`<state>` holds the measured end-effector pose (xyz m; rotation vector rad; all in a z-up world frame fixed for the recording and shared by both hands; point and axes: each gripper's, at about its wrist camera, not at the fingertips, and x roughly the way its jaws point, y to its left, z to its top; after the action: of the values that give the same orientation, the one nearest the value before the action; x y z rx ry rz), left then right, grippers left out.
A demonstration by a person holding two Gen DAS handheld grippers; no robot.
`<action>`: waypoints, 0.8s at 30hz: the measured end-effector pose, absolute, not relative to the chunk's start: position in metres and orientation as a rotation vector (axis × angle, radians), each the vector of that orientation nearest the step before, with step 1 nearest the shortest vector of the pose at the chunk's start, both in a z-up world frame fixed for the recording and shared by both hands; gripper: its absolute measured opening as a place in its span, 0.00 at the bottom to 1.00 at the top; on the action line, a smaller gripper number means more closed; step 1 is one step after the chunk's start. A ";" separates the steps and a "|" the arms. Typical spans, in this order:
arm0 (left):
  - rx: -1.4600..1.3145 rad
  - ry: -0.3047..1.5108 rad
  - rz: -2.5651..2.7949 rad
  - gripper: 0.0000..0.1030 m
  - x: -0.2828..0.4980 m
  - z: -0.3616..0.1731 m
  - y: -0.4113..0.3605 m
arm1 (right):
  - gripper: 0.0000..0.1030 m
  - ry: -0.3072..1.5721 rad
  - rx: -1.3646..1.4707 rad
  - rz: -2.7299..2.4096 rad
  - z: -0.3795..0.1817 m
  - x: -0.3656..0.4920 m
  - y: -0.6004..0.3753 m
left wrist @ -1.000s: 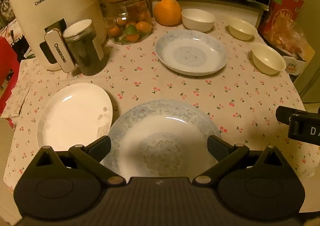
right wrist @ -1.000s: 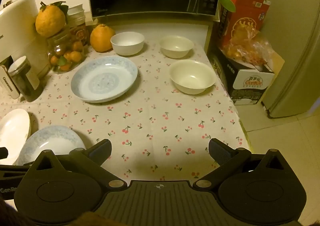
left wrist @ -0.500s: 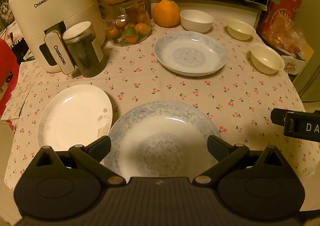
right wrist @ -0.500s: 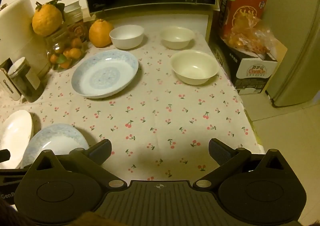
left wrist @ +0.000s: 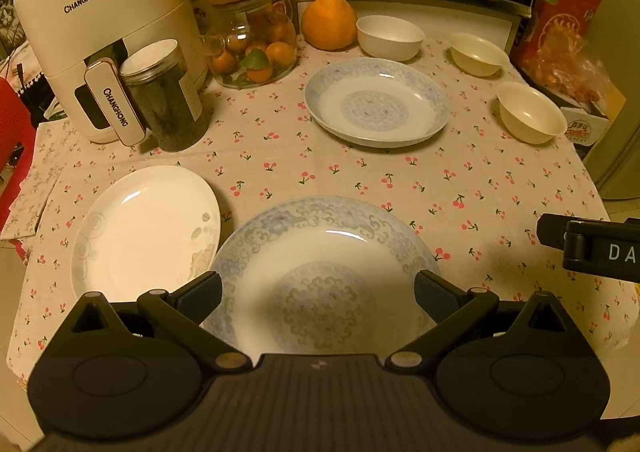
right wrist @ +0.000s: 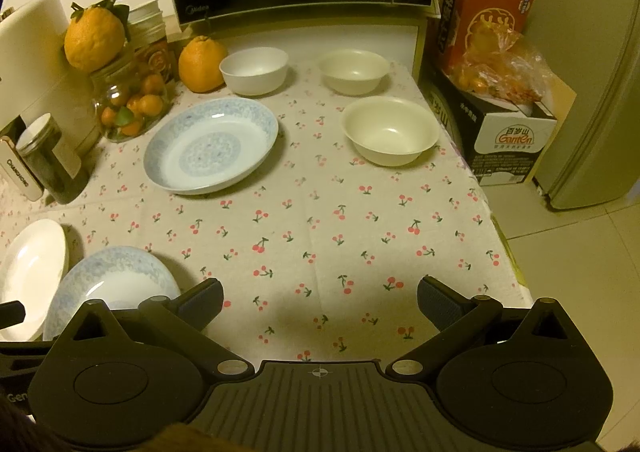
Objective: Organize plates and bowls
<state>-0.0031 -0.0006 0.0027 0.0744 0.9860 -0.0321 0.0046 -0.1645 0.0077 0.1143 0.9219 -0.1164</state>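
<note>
tablecloth (right wrist: 320, 220) centre bare; left hand-held gripper (left wrist: 318, 294) spread, seemingly above near blue plate (left wrist: 320, 252).

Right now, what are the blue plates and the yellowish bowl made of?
The two blue-patterned plates look like glazed ceramic: smooth, with bright glints of light on their rims. The cream bowl looks duller, with soft reflections, so maybe plastic or melamine, though matte ceramic is possible.

Plates and bowls spread on the counter (right wrist: 320, 220)
Two plates (left wrist: 324, 280) (left wrist: 144, 232) sit side by side in front, a third plate (left wrist: 376, 104) behind, three bowls (left wrist: 390, 37) (left wrist: 476, 53) (left wrist: 528, 117) at back right.
</note>
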 end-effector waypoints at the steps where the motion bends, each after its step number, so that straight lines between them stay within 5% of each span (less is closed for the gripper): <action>1: 0.074 0.986 -0.033 1.00 -0.003 0.003 -0.001 | 1.00 0.920 0.113 -0.117 0.006 0.004 -0.163; 24: 0.070 1.000 -0.041 1.00 -0.004 0.001 -0.002 | 1.00 0.924 0.111 -0.119 0.004 0.004 -0.163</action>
<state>-0.0041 -0.0025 0.0008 0.0699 0.9999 -0.0414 0.0044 -0.1633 0.0042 0.1108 0.9240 -0.1193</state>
